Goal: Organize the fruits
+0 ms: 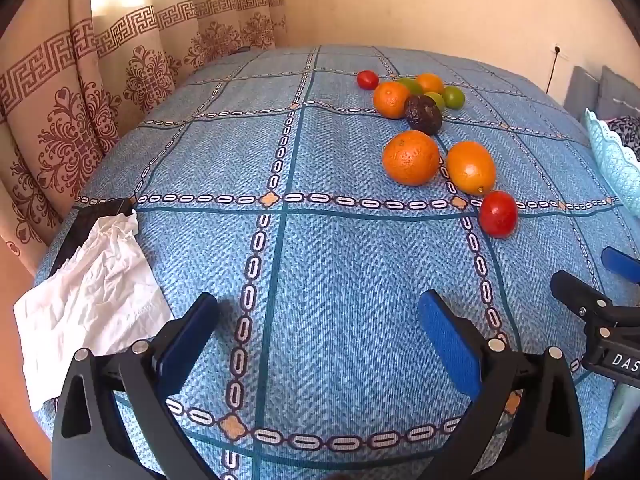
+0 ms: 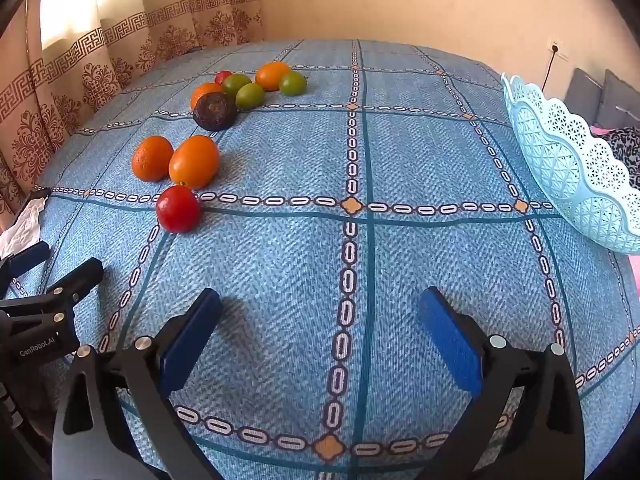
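Several fruits lie loose on the blue patterned tablecloth (image 1: 320,264). Nearest is a red tomato (image 1: 498,214) (image 2: 177,208), with two oranges (image 1: 411,157) (image 2: 194,162) behind it. Farther back sit a dark avocado (image 1: 424,114) (image 2: 215,111), more oranges, green limes (image 2: 249,96) and a small tomato (image 1: 367,79). A pale blue lace-edged basket (image 2: 568,168) stands at the right; its rim shows in the left wrist view (image 1: 612,160). My left gripper (image 1: 318,340) is open and empty, low over the cloth. My right gripper (image 2: 320,340) is open and empty too, beside the left.
A crumpled white tissue (image 1: 92,300) lies on a dark flat object (image 1: 94,220) at the table's left edge. Patterned curtains (image 1: 80,120) hang behind on the left, a plain wall behind. Grey cushions (image 2: 600,96) lie beyond the basket.
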`<act>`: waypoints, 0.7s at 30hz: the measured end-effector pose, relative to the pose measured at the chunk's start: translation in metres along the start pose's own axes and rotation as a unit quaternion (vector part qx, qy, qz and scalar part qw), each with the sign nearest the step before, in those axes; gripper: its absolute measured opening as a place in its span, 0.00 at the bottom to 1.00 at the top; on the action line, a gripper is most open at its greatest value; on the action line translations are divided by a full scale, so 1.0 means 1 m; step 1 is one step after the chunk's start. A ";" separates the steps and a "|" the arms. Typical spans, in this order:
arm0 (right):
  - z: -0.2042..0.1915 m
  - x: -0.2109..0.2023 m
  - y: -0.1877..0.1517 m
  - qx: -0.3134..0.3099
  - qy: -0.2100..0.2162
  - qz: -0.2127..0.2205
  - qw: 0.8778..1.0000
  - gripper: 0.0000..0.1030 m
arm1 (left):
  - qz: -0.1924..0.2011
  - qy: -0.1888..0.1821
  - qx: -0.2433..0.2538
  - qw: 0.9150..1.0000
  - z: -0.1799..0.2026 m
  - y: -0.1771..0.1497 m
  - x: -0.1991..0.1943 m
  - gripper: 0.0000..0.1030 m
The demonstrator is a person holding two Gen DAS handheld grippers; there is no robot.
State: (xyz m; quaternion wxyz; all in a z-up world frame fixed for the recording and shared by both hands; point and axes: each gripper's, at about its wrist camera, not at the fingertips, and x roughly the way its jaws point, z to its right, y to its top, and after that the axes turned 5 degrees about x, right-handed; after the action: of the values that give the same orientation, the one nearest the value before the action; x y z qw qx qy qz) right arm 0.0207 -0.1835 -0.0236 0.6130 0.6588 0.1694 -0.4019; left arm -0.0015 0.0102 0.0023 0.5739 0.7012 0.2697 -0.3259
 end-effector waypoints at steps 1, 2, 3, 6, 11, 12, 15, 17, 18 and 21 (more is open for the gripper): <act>-0.001 0.001 0.000 0.000 0.000 0.000 1.000 0.98 | 0.000 0.000 0.000 1.000 0.000 0.000 0.000 0.95; -0.001 0.001 0.000 0.000 0.000 0.000 1.000 0.98 | 0.000 0.000 0.000 1.000 0.000 0.000 0.000 0.95; -0.001 0.001 0.000 0.000 0.000 0.000 1.000 0.98 | 0.001 0.001 0.000 1.000 0.000 0.000 0.000 0.95; -0.001 0.001 0.000 0.000 -0.001 0.000 1.000 0.98 | 0.002 0.004 0.001 1.000 0.002 0.000 0.000 0.95; -0.001 0.001 0.000 -0.001 -0.001 0.000 1.000 0.98 | 0.002 0.004 0.001 1.000 0.002 -0.001 0.000 0.95; -0.001 0.001 0.000 -0.001 -0.001 0.000 1.000 0.98 | 0.002 0.004 0.001 1.000 0.002 -0.001 0.000 0.95; -0.001 0.001 0.000 -0.001 -0.001 0.000 1.000 0.98 | 0.002 0.005 0.001 1.000 0.002 -0.001 0.000 0.95; -0.001 0.001 0.000 -0.001 -0.001 0.000 1.000 0.98 | 0.002 0.006 0.000 1.000 0.002 -0.001 0.000 0.95; -0.001 0.001 0.000 -0.001 -0.001 0.000 1.000 0.98 | 0.002 0.007 -0.001 1.000 0.002 -0.001 0.000 0.95; -0.001 0.001 0.000 -0.001 -0.001 0.000 1.000 0.98 | 0.000 0.009 -0.004 1.000 0.003 -0.001 0.000 0.95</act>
State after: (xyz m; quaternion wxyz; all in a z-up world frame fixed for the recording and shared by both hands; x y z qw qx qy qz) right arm 0.0219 -0.1827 -0.0245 0.6140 0.6577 0.1687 -0.4026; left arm -0.0023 0.0072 0.0013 0.5742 0.7016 0.2766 -0.3186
